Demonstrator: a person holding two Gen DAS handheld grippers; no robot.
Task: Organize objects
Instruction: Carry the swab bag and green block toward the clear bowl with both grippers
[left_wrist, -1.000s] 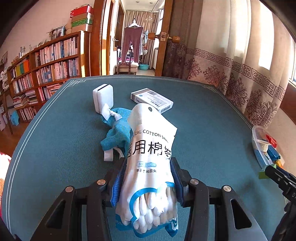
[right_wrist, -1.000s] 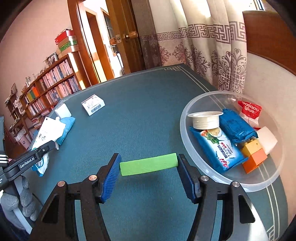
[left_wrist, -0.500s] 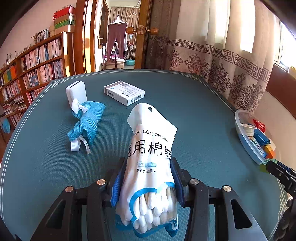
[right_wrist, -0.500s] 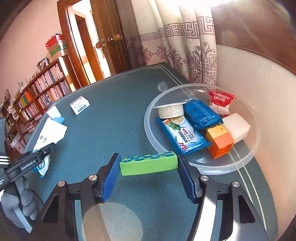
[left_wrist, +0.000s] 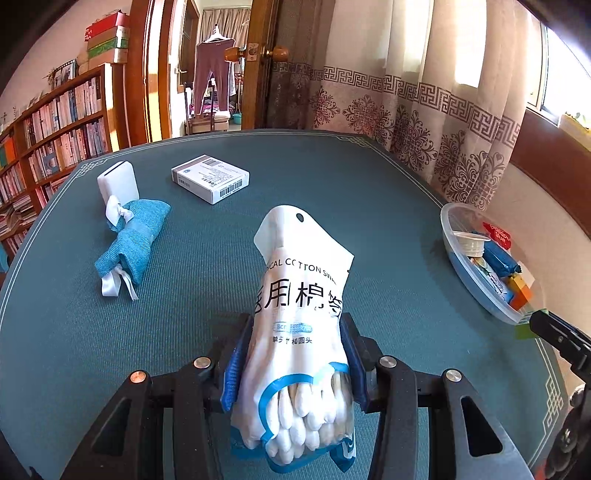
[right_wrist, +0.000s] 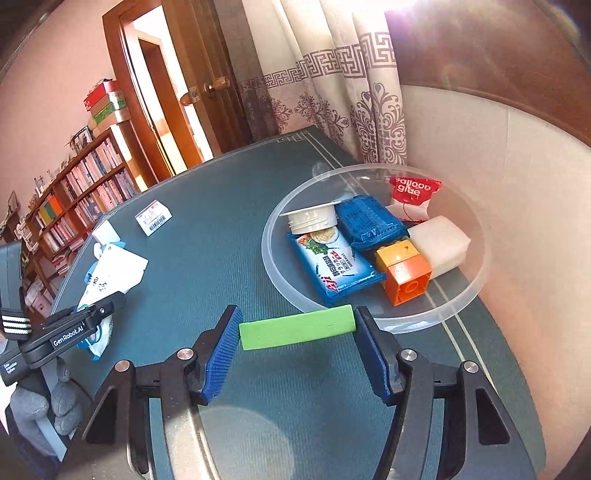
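Cotton swab bag (left_wrist: 299, 332), frame centre, is clamped in the left gripper (left_wrist: 295, 365), its bottom cut off. Right gripper (right_wrist: 297, 347) pinches a green block (right_wrist: 297, 328) before the clear bowl (right_wrist: 273, 273), hiding its near rim.

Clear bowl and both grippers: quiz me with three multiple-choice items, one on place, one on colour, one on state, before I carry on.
1. Where does the barcoded white box lie?
A. in the clear bowl
B. on the green table mat
C. in the left gripper

2. What colour is the block in the right gripper?
A. green
B. orange
C. blue

3. What is the state of the left gripper?
A. open, empty
B. shut on the cotton swab bag
C. shut on the blue cloth bundle

Answers: 1 B, the barcoded white box sits on the table mat, far from the clear bowl. 2 A, the right gripper clamps a green block. 3 B, the left gripper squeezes the cotton swab bag; the blue cloth bundle lies apart.
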